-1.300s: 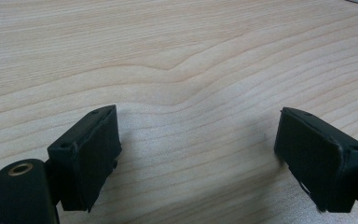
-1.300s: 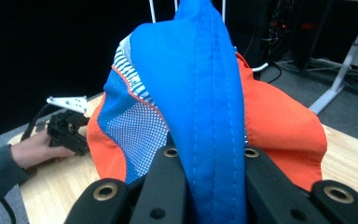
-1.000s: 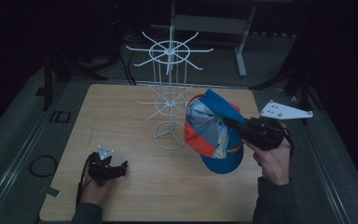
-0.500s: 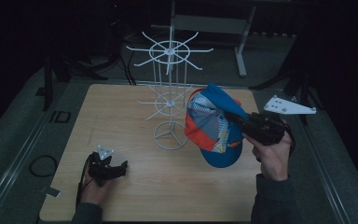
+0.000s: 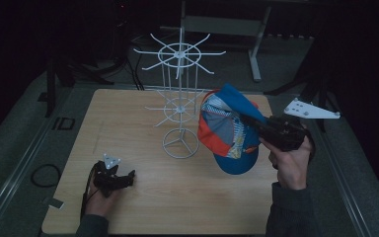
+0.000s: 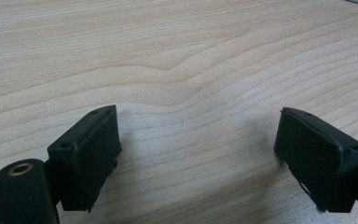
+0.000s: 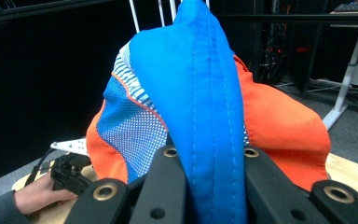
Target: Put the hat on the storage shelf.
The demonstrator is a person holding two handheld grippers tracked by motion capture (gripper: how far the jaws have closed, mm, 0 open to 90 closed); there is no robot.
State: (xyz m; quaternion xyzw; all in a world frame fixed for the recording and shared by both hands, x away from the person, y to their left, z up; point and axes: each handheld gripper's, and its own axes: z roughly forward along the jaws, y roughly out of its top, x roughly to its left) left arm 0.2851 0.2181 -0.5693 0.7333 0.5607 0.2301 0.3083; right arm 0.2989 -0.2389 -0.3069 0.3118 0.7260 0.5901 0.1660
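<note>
High view: cap (image 5: 229, 133), blue and orange with a striped mesh panel, hangs in the air off the right gripper (image 5: 256, 124), just right of the white wire rack (image 5: 179, 98) and above the table (image 5: 128, 113). Jaws clamped tight on a blue fold of the cap; right gripper view shows the fabric pinched between them, crown bulging beyond. Cap close to the rack's lower arms; contact unclear. Rack stands upright on its ring base, mid-table. Left gripper (image 5: 121, 178) rests on the table near the front left corner, well apart from the cap. Left gripper view: jaws spread wide, bare wood between them, nothing held.
</note>
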